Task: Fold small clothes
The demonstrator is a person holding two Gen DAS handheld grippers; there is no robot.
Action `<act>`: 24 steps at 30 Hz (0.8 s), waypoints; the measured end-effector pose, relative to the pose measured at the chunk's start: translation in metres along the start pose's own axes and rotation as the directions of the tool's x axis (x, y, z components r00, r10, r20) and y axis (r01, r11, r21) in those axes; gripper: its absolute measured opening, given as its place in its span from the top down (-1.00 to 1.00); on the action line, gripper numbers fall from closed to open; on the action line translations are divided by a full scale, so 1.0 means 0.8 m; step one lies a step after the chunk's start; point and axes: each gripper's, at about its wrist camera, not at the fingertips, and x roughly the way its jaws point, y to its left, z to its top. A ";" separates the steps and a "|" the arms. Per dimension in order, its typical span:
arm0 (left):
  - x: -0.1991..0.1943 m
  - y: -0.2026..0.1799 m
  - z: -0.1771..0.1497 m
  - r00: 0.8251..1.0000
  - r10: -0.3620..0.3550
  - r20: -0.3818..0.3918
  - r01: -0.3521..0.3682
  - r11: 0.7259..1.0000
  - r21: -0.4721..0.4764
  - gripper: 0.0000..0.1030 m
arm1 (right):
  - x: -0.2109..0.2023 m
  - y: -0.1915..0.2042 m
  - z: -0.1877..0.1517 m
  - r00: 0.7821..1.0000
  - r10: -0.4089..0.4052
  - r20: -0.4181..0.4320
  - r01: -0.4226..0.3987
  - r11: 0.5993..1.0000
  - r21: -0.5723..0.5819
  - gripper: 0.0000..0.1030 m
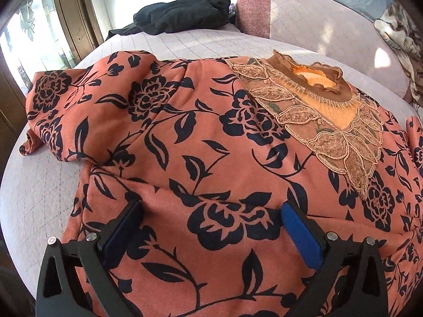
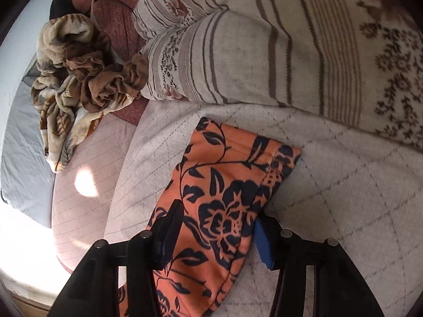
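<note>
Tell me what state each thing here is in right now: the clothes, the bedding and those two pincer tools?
Floral top: spread flat on the bed, neckline up, not folded.
Its sleeve: lying straight between the right jaws.
Left gripper: jaws open over the top.
Right gripper: jaws open either side of the sleeve.
Black garment: heaped.
Brown patterned cloth: crumpled.
Striped blanket: bunched.

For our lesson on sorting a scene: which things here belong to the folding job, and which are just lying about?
Part of the job:
- orange top with black flower print, its sleeve
- left gripper, open
- right gripper, open

Lying about:
- black garment heap
- crumpled brown floral cloth
- striped beige blanket
</note>
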 end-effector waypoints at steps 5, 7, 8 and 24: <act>0.005 -0.005 0.022 1.000 0.015 -0.027 -0.015 1.000 0.011 -1.00 | -0.008 0.035 -0.003 0.998 0.037 0.044 -0.032 0.993 -0.115 0.89; 0.001 -0.006 0.030 0.999 0.038 -0.005 -0.038 0.999 0.024 -1.00 | -0.036 0.081 -0.012 0.990 0.122 0.077 -0.103 0.971 -0.214 0.89; -0.003 -0.004 0.033 0.999 0.051 0.015 -0.052 0.998 0.023 -1.00 | -0.054 0.105 -0.021 0.980 0.181 0.076 -0.157 0.954 -0.257 0.89; -0.038 0.127 0.051 0.961 0.258 0.099 -0.223 0.936 -0.273 -1.00 | -0.118 0.363 -0.389 0.572 0.536 -0.621 -0.799 0.534 -0.276 0.48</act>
